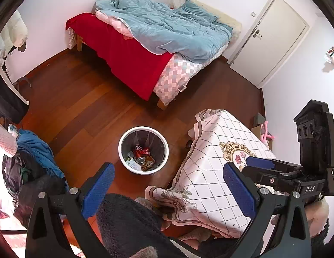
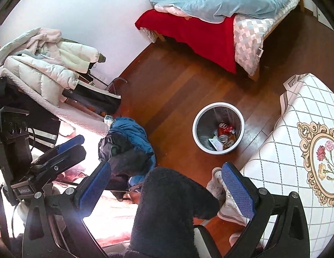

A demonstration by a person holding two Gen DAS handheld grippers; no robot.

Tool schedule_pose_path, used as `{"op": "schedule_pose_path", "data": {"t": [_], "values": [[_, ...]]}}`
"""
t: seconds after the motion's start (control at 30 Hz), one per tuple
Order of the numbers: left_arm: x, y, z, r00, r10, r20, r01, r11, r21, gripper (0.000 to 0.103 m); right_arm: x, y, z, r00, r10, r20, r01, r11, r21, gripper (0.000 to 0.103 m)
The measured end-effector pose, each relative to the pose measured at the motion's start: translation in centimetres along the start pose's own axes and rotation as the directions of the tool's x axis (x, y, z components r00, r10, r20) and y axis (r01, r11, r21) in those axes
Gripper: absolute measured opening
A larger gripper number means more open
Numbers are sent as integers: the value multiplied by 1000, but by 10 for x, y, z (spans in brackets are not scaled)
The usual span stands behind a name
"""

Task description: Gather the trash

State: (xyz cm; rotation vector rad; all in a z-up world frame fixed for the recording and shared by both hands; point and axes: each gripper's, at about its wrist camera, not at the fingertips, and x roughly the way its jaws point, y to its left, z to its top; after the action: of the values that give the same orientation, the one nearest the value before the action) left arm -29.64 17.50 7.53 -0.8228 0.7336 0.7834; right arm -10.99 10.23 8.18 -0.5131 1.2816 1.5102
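Empty gripper (image 1: 170, 190) (spread) above bin (image 1: 143, 149)

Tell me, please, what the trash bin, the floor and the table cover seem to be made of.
Trash bin: probably white plastic, with a smooth rim and a thin clear liner inside.
Floor: looks like reddish wood planks, with visible seams and a slight gloss.
Table cover: likely a wipeable printed sheet, vinyl or cloth; it drapes with folds at the corner.

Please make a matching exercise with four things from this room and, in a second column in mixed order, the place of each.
1. red can
2. blue quilt
3. trash bin
4. flowered cloth

a. on the wooden floor
b. over the table
c. inside the bin
d. on the bed

Pairs: 1-c, 2-d, 3-a, 4-b
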Motion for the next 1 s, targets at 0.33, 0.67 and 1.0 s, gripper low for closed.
{"op": "schedule_pose_path", "data": {"t": [0.33, 0.67, 1.0], "values": [[-3, 3, 1, 1000, 0, -4, 0, 1000, -11, 103, 6, 0, 5, 1000, -14, -10, 14, 1000, 1, 103], [3, 1, 2, 1000, 4, -22, -4, 1000, -8, 103, 8, 0, 8, 999, -28, -22, 28, 1000, -1, 103], [5, 0, 2, 1000, 1, -24, -1, 1000, -14, 103, 5, -2, 10, 999, -38, -23, 38, 999, 1, 103]]}}
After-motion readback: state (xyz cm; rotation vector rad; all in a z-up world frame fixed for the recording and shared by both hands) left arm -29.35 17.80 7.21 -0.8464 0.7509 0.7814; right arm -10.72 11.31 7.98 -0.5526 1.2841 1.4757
